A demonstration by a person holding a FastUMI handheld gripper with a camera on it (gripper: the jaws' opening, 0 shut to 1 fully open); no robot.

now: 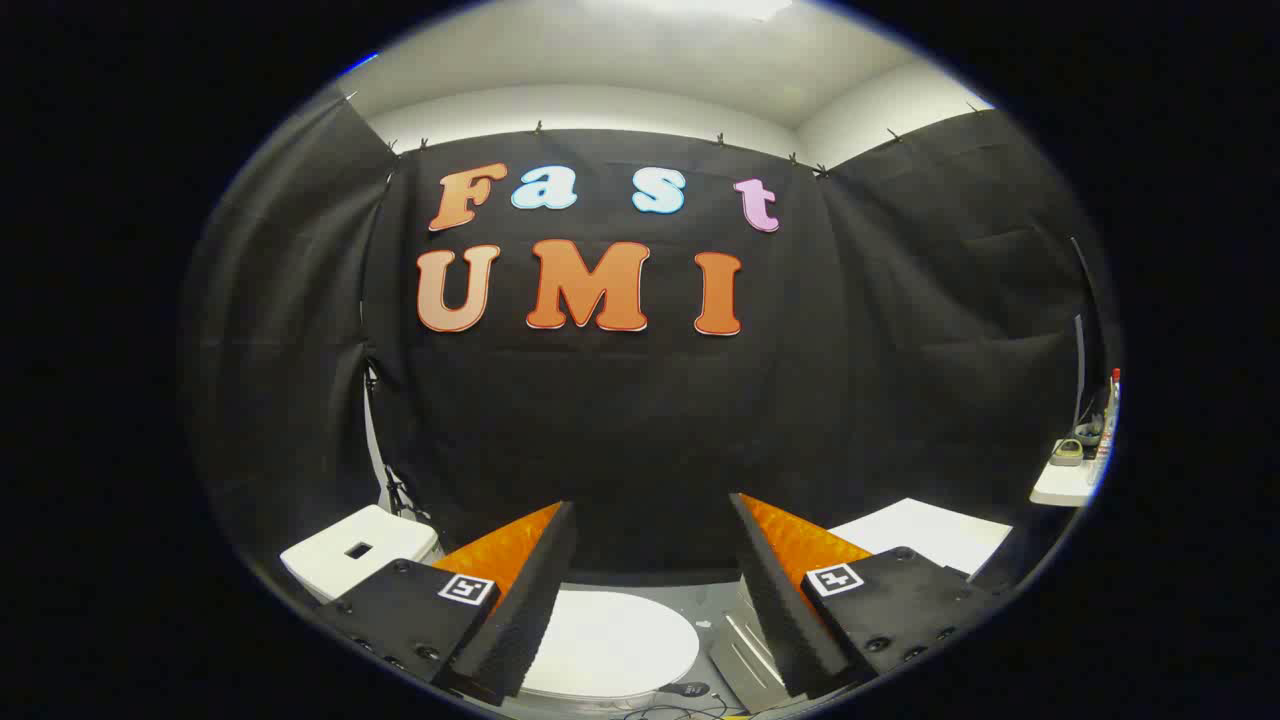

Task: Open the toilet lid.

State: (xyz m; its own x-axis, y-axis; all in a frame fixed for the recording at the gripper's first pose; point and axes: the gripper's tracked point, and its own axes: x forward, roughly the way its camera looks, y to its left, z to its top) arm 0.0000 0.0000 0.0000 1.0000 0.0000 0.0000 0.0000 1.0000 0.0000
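Note:
The toilet's white lid (610,645) lies flat and closed, low down between my two fingers and partly behind the left one. Its white tank (355,555) stands to the left, beyond the left finger. My gripper (652,515) is held high above the lid and stands open, with a wide gap and nothing between the fingers. The fingertips (560,520) point at the black cloth wall, well clear of the toilet.
A metal panel (745,650) lies on the grey floor just right of the lid. A white flat surface (930,535) sits beyond the right finger. Far right, a small white shelf (1065,485) carries bottles and small items. Cables lie on the floor below the lid.

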